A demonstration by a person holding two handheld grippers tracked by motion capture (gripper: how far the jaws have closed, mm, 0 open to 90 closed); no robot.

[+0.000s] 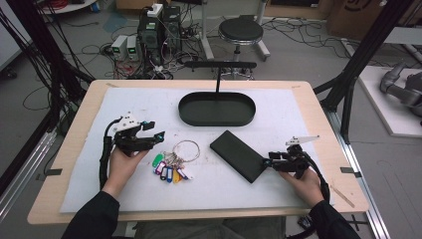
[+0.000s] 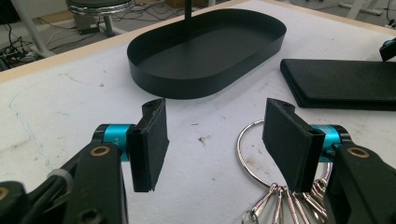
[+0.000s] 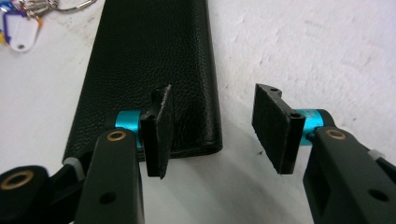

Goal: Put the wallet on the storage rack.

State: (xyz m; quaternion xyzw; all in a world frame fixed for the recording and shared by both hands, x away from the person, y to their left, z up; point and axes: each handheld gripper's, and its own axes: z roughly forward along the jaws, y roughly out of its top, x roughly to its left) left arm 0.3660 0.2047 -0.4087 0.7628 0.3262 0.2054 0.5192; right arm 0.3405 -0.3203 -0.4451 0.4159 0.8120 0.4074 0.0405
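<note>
Left tool [image 1: 152, 130]: jaws standing well apart, nothing between them, hovering over the white mat [image 1: 124, 102] just left of the key ring. In the left gripper view the left tool [image 2: 212, 140] is showing bare mat between its pads, with the steel loop of the key ring [image 2: 247, 154] lying close by the right-hand pad [image 2: 285, 140].

Right tool [image 1: 267, 162]: jaws also apart, gripping nothing. It is sitting at the near right corner of the black leather wallet [image 1: 238, 155]. In the right gripper view the right tool [image 3: 212, 128] is placing its left pad [image 3: 159, 130] over the wallet's [image 3: 149, 70] end edge, the other pad over bare mat; whether the pad is touching the leather cannot be told.

Key ring [image 1: 175, 160] with coloured plastic tags is lying flat on the mat between the two tools, left of the wallet and apart from it.

Black oval tray [image 1: 189, 117] is resting farther back on the counter [image 1: 69, 149], behind keys and wallet, a thin upright post rising from it.
</note>
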